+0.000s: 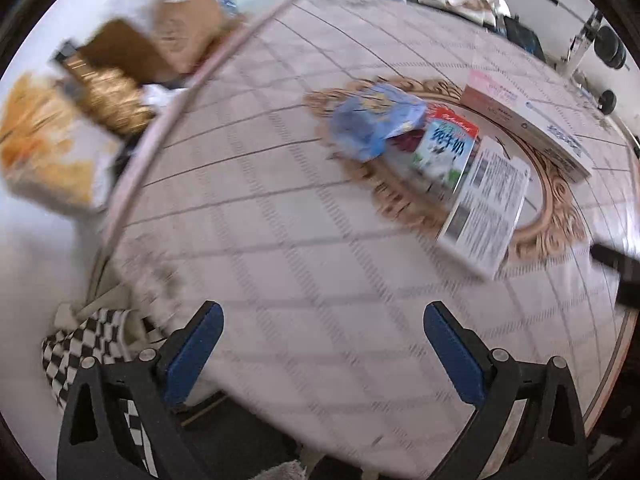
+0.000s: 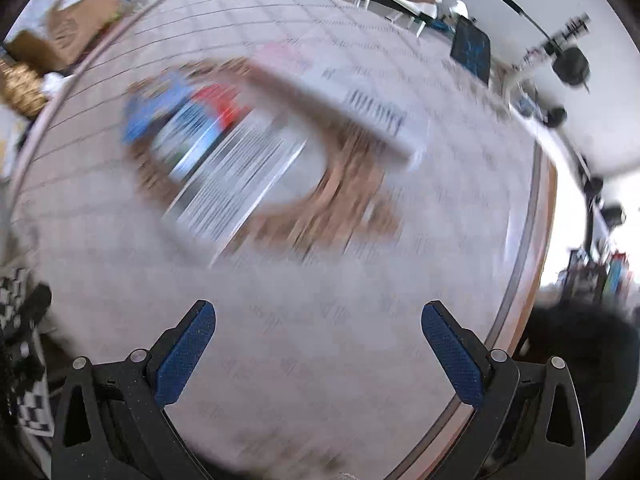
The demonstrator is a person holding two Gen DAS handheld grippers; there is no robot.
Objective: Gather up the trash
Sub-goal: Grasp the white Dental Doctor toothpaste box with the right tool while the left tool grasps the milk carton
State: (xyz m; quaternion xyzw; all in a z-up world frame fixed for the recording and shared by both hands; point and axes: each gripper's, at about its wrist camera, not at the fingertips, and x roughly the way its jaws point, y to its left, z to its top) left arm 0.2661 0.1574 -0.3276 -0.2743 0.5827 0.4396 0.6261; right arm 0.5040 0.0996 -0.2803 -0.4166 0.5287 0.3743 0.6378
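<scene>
On the round table point(image 1: 280, 240), trash lies on a brown ornate ring mat point(image 1: 556, 208): a crumpled blue wrapper point(image 1: 372, 120), a milk carton point(image 1: 444, 152) with a red top, a white printed box point(image 1: 488, 208), and a long flat pink-and-white box point(image 1: 524, 120) behind. My left gripper point(image 1: 322, 316) is open and empty, well short of the trash. In the blurred right wrist view the same wrapper point(image 2: 148, 116), carton point(image 2: 200, 128), printed box point(image 2: 236, 184) and long box point(image 2: 340, 100) show. My right gripper point(image 2: 318, 316) is open and empty above the table point(image 2: 320, 340).
Past the table's left edge are cardboard boxes point(image 1: 160, 40), a gold item point(image 1: 108, 96) and an orange-patterned bag point(image 1: 48, 148). A black-and-white checkered cloth point(image 1: 80, 352) lies at lower left. A dark object point(image 1: 616, 268) enters at the right. Clutter and stands point(image 2: 568, 64) line the far right.
</scene>
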